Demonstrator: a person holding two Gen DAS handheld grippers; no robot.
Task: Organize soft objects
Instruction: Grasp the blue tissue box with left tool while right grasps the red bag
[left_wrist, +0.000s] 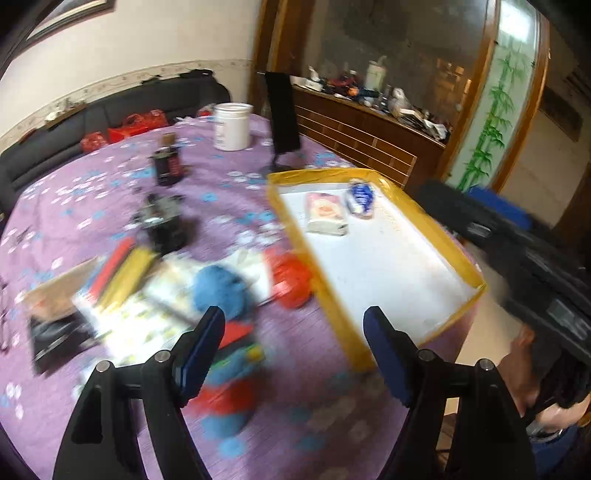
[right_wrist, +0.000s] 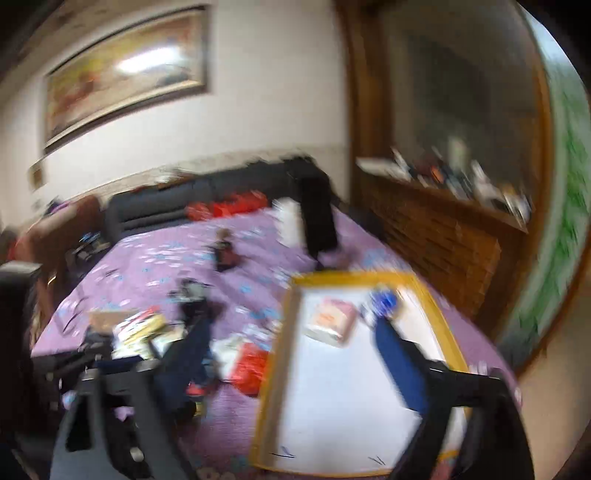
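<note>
Both tools wide open, nothing between the fingers: left gripper (left_wrist: 293, 325) above the purple tablecloth (left_wrist: 110, 184), right gripper (right_wrist: 291, 332) above the yellow-rimmed tray (right_wrist: 439, 314). Inside the tray, far end: pink tissue pack (left_wrist: 327, 214) beside blue-white packet (left_wrist: 360, 199). Left of the tray, on the cloth: blue plush toy (left_wrist: 219, 288) and red bag (left_wrist: 291, 282), blurred.

The tablecloth (left_wrist: 229, 184) is purple with white and blue flowers. The tray (left_wrist: 373, 258) is white, rimmed yellow, holding a pink tissue pack (left_wrist: 327, 214) and a blue-white packet (left_wrist: 360, 199). Near left lies a blue plush toy (left_wrist: 218, 288).
</note>
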